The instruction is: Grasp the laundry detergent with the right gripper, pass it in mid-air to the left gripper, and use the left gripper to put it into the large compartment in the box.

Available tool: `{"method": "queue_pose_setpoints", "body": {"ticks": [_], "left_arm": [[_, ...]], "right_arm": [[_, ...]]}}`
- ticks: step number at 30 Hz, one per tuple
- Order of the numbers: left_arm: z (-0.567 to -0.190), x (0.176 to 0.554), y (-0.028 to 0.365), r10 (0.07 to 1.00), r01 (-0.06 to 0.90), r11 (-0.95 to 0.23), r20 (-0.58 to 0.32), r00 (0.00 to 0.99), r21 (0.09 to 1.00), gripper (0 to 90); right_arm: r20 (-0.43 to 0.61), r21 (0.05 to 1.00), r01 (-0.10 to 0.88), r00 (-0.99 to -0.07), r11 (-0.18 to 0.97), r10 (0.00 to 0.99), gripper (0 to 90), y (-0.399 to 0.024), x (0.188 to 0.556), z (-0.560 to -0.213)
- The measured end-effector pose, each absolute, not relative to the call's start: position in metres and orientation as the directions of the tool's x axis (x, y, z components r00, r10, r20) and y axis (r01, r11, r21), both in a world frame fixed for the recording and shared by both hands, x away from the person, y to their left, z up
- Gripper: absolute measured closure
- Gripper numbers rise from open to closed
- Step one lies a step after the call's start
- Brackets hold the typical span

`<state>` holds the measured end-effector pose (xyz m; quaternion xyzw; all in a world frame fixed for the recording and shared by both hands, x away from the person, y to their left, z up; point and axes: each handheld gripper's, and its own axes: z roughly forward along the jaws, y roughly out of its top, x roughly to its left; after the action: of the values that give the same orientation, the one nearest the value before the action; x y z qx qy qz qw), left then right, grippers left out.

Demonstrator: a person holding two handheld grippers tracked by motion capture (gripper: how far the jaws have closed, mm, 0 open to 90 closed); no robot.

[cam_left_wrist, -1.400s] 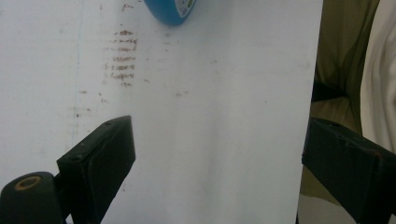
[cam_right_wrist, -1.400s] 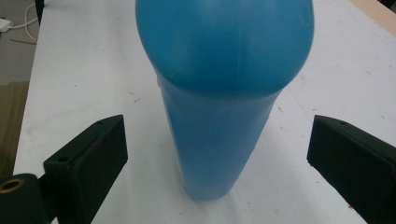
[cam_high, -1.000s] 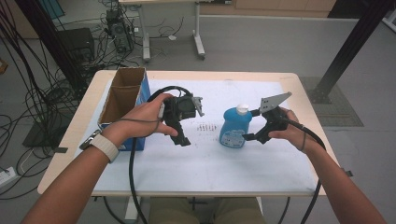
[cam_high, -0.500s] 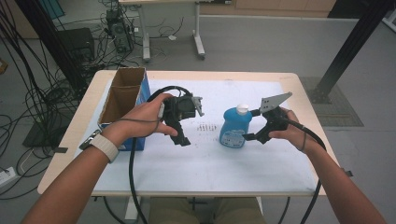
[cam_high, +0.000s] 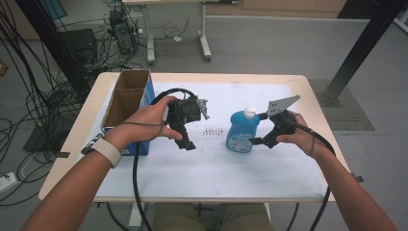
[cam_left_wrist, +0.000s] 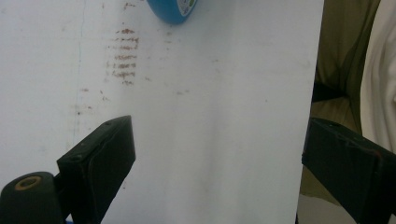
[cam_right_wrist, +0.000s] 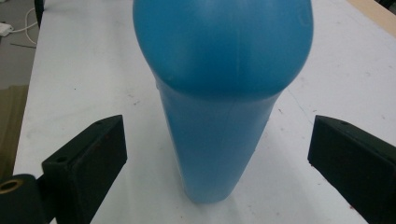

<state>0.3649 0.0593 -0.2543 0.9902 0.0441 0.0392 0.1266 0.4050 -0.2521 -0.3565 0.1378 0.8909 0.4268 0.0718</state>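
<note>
Blue plastic, the detergent bottle (cam_high: 242, 133) stands upright on the white paper sheet (cam_high: 250, 173) that covers the table (cam_high: 86, 144), a little right of centre, with its white cap (cam_high: 248, 113) uppermost. In the right gripper view the same bottle (cam_right_wrist: 222, 88) rises between the two black jaws, which stand spread to either side of its body with white sheet visible in both gaps; neither pad touches the plastic. Your right gripper (cam_high: 257, 129) therefore brackets the bottle from its right side, and the step in hand reads as the approach to a grasp, not the grasp itself.

The next move, as judged from this position, calls for you to close the jaws squarely on the narrower lower body, below the bulging shoulder, so the smooth plastic does not slip upward when lifted.

Your left gripper (cam_high: 185, 134) hangs over the sheet left of the bottle, well apart from it, jaws spread and holding nothing; the left gripper view shows bare sheet between them and a patch of brown smudges (cam_left_wrist: 123, 56) ahead. An open cardboard box (cam_high: 126, 103) with blue sides stands at the table's left edge, a likely destination.

A label (cam_high: 237, 142) sits on the bottle's front, but its writing is too small to read.
</note>
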Motion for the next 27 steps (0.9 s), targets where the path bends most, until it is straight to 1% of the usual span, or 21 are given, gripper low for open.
{"method": "queue_pose_setpoints", "body": {"ticks": [27], "left_arm": [[-0.2542, 0.3654, 0.0604, 0.102, 0.081, -0.963, 0.07, 0.992, 0.259, 10.1]], "right_arm": [[-0.013, 0.784, 0.185, -0.95, 0.593, 0.313, 4.6, -0.2519, 0.4043, -0.3557]]}}
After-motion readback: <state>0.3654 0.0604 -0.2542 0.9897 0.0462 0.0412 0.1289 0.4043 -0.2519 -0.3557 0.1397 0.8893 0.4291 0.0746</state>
